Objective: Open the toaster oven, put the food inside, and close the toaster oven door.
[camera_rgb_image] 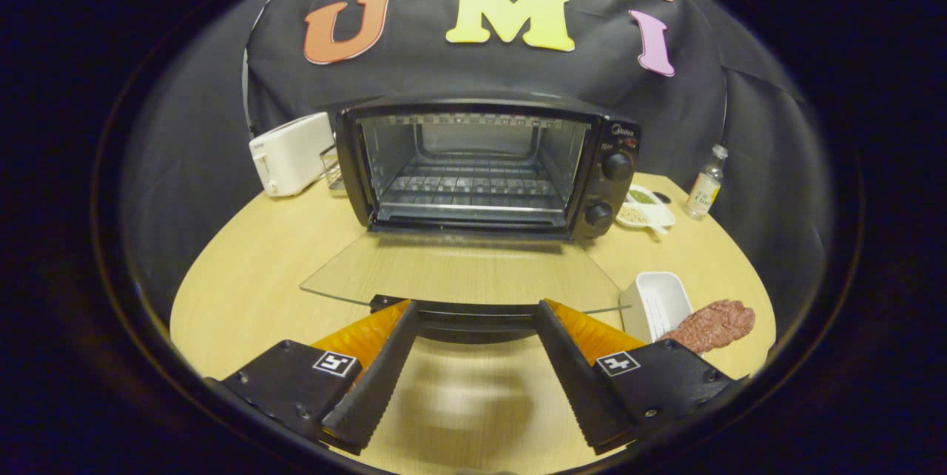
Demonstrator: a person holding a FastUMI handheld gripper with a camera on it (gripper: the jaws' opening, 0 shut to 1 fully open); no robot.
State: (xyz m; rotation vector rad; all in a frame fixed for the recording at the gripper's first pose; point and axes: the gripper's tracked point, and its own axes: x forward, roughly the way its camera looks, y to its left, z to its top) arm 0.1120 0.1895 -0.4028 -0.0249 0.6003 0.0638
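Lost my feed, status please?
Gripper open, at door handle. Toaster oven door down flat. Meat beside white dish, untouched.

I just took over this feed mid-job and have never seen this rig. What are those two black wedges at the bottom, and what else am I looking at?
The wedges are the two fingers of a handheld gripper; the camera rides on it and looks forward along them. They stand open and hold nothing, their tips at the handle of the glass door, which lies folded down flat. Beyond it the toaster oven stands open with a bare rack. The food, a pinkish lump, lies on the wooden table beside a white dish, just off the right finger. Behind are a white toaster, a small bottle and a divided dish.
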